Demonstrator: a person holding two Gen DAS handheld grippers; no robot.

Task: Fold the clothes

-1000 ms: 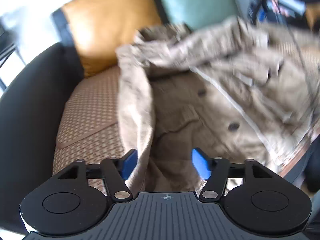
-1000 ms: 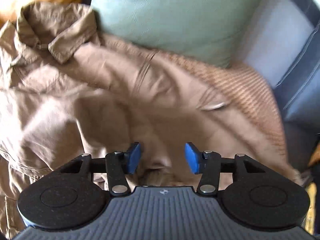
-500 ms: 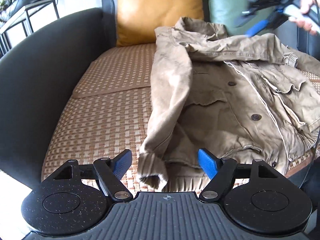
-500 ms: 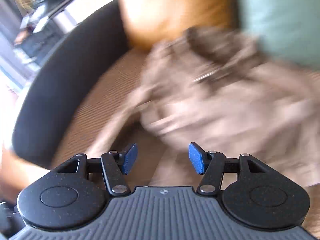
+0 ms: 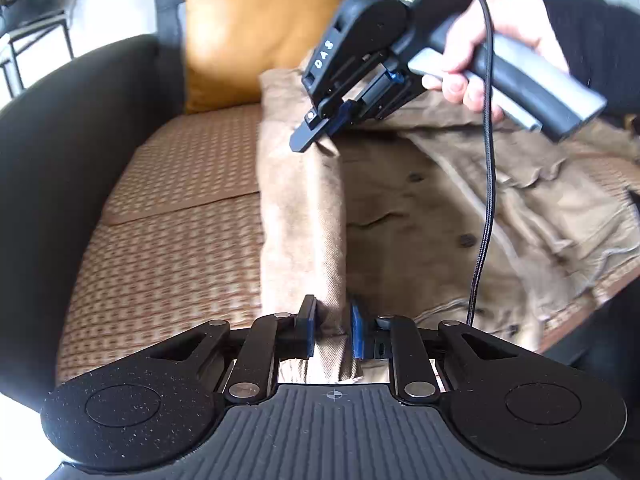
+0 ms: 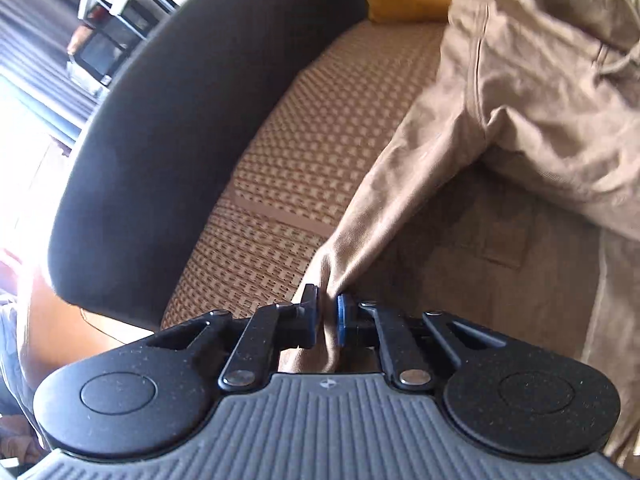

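Left gripper [image 5: 333, 330]: matte black speckled body, ribbed grey centre plate with a small crosshair mark, round disc caps at 4 and 8 o'clock, silver pivot screws on the linkages, blue pads [image 5: 357, 334]. Right gripper [image 6: 327, 318]: same build. From the left wrist view, right gripper [image 5: 326, 126] at 1 o'clock has "DAS" in white on its side, a grey pistol handle and a braided black cable [image 5: 489, 140]. Hand [image 5: 472, 56] emerges from a black ribbed sleeve [image 5: 588, 36].

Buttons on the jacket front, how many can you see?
2 clear in the left wrist view: one button near the chest, another lower toward the hem. Folds of the jacket and the sleeve may hide others.
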